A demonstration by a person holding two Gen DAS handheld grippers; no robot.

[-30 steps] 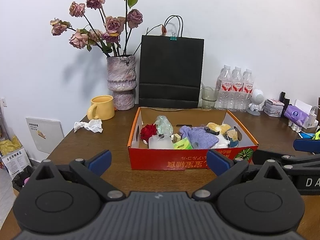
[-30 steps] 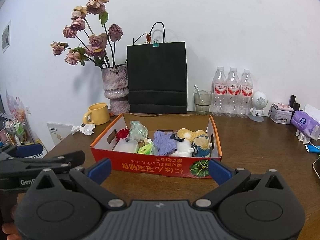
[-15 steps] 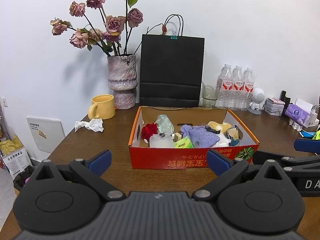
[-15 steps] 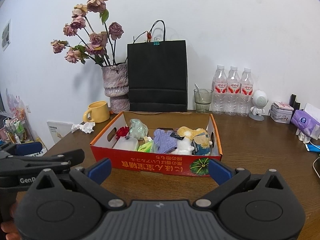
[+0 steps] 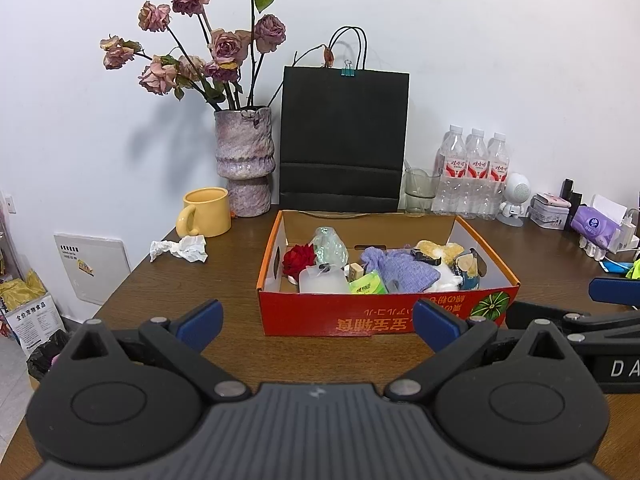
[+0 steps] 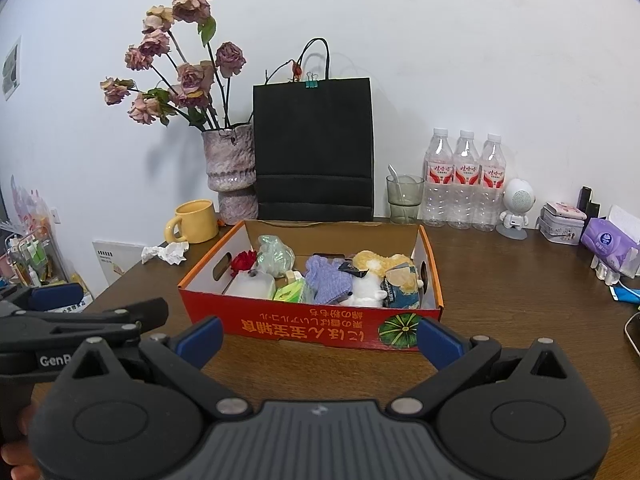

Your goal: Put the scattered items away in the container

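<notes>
A red and orange cardboard box (image 5: 360, 314) (image 6: 304, 324) sits mid-table, holding a red flower (image 5: 298, 258), a purple pouch (image 5: 400, 272), a green packet (image 5: 368, 284), a clear bag and plush toys. A crumpled white tissue (image 5: 182, 249) (image 6: 166, 252) lies on the table left of the box. My left gripper (image 5: 318, 322) hovers open in front of the box, nothing between its fingers. My right gripper (image 6: 318, 338) is also open and empty, just short of the box's front wall. Each gripper shows at the other view's edge.
Behind the box stand a yellow mug (image 5: 206, 212), a vase of dried roses (image 5: 244, 160), a black paper bag (image 5: 342, 140), a glass (image 5: 418, 190) and three water bottles (image 5: 472, 176). Small items crowd the right back: a white robot figure (image 5: 516, 198), tins, a purple tissue pack (image 5: 594, 228).
Both views have drawn back and risen slightly, so the box sits a little farther away. Both grippers stayed open and nothing on the table moved.
</notes>
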